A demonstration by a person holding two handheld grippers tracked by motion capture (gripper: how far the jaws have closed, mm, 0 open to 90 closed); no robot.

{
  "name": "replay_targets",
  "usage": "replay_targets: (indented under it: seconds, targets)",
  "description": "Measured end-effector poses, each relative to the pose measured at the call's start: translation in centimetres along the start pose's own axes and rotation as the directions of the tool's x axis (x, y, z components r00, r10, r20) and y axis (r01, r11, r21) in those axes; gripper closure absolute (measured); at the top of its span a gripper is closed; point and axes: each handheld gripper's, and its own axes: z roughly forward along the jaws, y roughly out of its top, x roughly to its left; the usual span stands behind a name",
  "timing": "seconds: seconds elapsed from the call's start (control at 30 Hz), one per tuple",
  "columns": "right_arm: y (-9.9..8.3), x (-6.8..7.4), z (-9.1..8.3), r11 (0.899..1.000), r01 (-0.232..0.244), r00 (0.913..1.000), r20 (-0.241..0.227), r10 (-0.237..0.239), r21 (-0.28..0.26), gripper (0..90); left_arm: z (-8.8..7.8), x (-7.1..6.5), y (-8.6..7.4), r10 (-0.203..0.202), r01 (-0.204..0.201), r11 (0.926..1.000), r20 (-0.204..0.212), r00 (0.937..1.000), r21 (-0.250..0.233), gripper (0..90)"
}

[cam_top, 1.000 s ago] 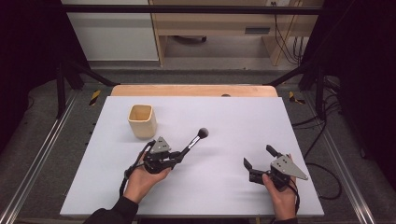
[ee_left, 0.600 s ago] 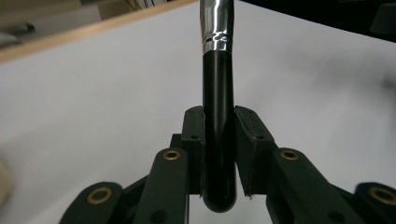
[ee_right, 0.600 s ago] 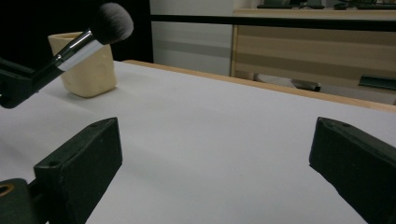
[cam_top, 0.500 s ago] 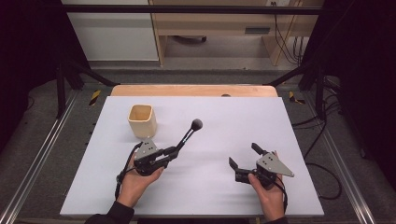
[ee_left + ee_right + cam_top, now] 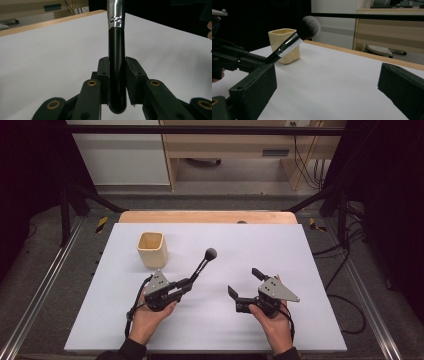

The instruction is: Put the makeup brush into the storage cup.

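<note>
A makeup brush (image 5: 200, 269) is clamped by its black handle in the left tool (image 5: 186, 284), its head raised over the counter (image 5: 300, 260), right of the cup (image 5: 152, 249). The right tool (image 5: 246, 285) is held wide open, nothing between its jaws.

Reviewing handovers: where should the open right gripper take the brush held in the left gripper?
Probably the silver ferrule, coming from the brush's right side. The left gripper clamps the black handle's butt end, the shaft tilts up clear of the table, and the bristles are soft.
</note>
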Motion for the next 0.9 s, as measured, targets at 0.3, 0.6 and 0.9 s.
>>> replay_targets:
  seconds: [0.3,0.6,0.9]
  targets:
    - [1.7,0.6,0.6,0.999,-0.037,0.9985,-0.042,0.036,-0.016,2.4,0.0,-0.5,0.0,0.0,0.0,0.9995,0.002,1.0,-0.031,74.6]
    - [2.6,1.6,2.2,0.998,-0.058,0.9949,-0.084,0.056,-0.012,5.7,0.0,-0.8,0.0,0.002,-0.002,0.9989,0.0,1.0,-0.047,74.6]
    - [3.2,2.6,3.4,0.994,-0.109,0.9871,-0.12,0.107,-0.013,11.4,0.0,-1.0,0.1,0.002,-0.003,0.9982,-0.007,1.0,-0.061,74.5]
